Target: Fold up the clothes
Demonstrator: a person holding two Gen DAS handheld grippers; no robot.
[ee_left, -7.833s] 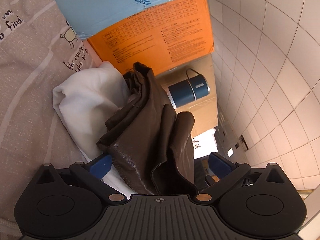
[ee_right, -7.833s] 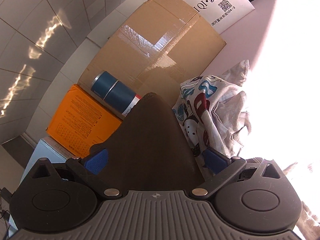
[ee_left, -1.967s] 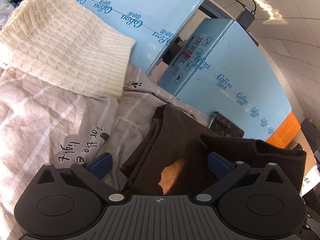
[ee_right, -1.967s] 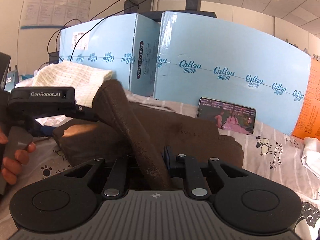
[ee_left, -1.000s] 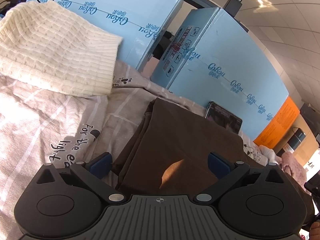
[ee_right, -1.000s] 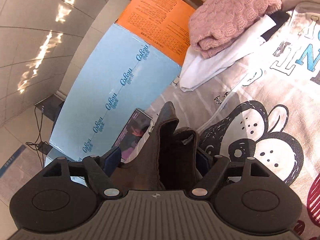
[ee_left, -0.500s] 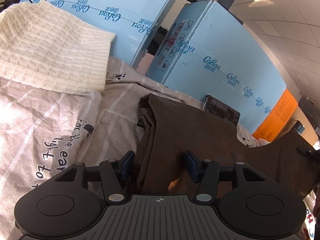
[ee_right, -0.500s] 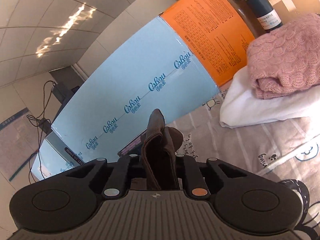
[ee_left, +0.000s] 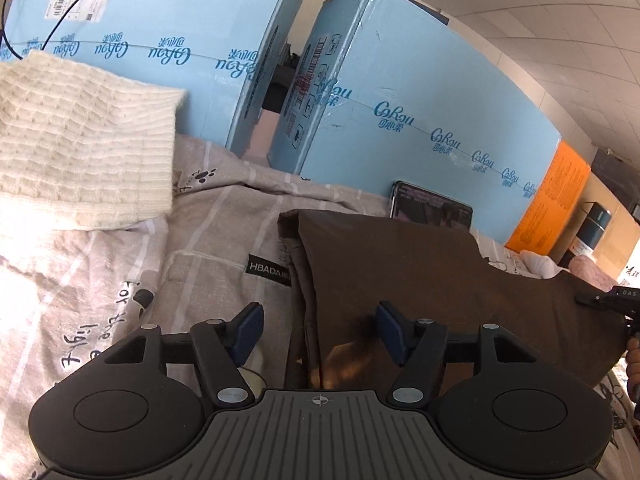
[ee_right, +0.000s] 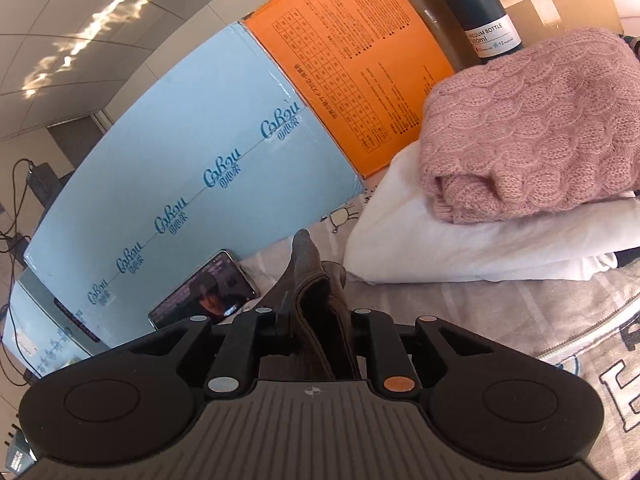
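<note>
Left wrist view, my landmark being the dark brown folded garment [ee_left: 400, 276] spread on the grey printed bedsheet [ee_left: 208, 248]. Far left of it lies a cream waffle-knit sweater [ee_left: 76, 140]; behind it stand light blue cardboard boxes [ee_left: 400, 92]. A black smartphone [ee_left: 430, 206] leans against the boxes just behind the garment. My left gripper [ee_left: 318, 334] has its jaws opening, the blue pads [ee_left: 248, 330] standing apart on either side of the garment's near edge, the left one clear of the cloth.

Right wrist view. The smartphone sits left of the garment's raised fold [ee_right: 316, 292]. My right gripper [ee_right: 316, 322] pinches that fold, though its jaws are opening slightly. Right of the garment, a pink cable-knit sweater [ee_right: 532, 128] rests on a white folded garment [ee_right: 472, 248]; behind them stand an orange printed box [ee_right: 352, 56] and a dark blue vacuum bottle [ee_right: 480, 12].
</note>
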